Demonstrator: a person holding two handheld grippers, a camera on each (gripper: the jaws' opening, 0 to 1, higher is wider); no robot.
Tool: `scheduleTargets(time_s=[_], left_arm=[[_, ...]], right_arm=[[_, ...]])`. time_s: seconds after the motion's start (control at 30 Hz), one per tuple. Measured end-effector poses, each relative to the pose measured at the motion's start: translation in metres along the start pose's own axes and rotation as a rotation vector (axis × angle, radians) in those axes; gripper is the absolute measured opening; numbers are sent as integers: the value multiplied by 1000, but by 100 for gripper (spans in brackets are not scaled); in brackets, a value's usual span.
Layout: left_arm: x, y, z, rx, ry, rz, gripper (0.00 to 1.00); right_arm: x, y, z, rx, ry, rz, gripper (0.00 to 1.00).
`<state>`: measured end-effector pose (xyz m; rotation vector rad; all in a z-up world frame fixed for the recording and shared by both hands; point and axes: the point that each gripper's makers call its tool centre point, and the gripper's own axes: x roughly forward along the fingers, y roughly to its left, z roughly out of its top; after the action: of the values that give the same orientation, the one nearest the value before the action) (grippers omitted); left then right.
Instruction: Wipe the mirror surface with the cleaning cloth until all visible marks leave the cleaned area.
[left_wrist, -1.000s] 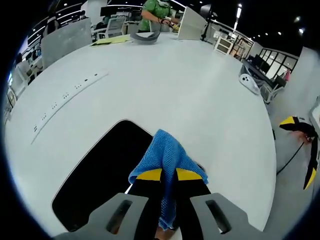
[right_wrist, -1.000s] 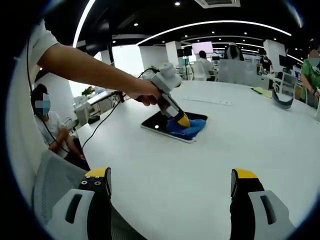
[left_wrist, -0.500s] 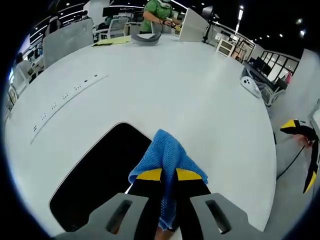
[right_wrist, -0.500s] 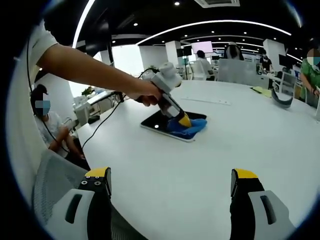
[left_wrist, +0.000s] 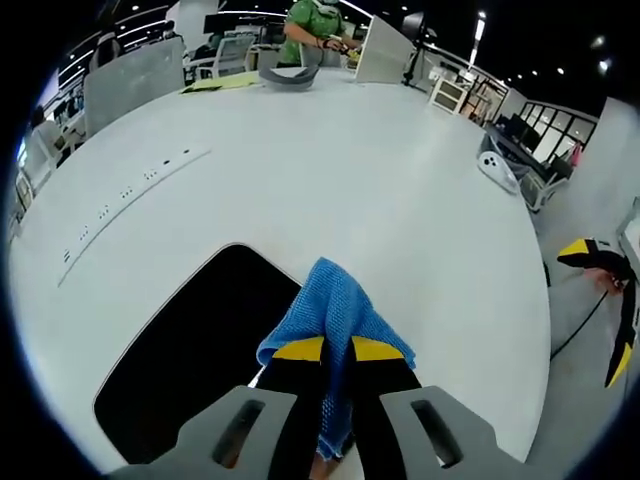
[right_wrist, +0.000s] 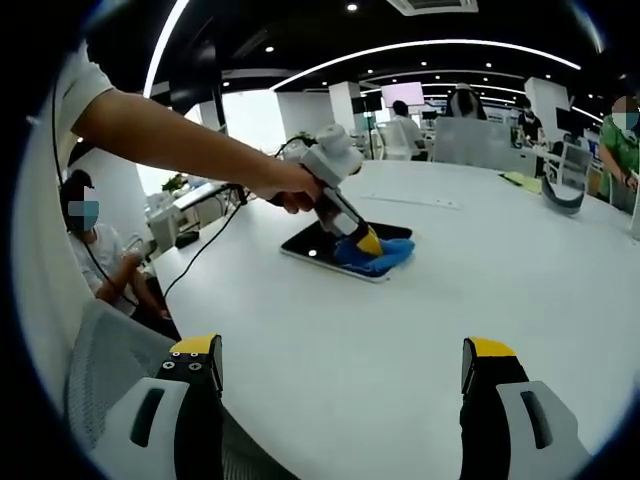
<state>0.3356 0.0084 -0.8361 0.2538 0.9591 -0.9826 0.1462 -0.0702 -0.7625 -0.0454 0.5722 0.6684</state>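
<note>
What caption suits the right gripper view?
A person's left gripper presses a blue cloth onto a dark mirror on a white table.

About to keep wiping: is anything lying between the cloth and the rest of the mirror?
Nothing visible does. The left gripper is shut on the cloth, which rests on the near right part of the mirror; the dark glass beyond it lies bare. The right gripper hangs open, well clear over the table.

mirror (left_wrist: 190, 360): near end cut off | marks: cannot tell | cloth (left_wrist: 335, 320) covers corner
</note>
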Motion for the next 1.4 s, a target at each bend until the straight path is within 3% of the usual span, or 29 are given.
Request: scheduleTargets(time_s=[1.4], left_arm=[[-3, -19, -12, 32, 21, -29, 6]], right_arm=[[0, 8, 1, -11, 7, 14, 99]])
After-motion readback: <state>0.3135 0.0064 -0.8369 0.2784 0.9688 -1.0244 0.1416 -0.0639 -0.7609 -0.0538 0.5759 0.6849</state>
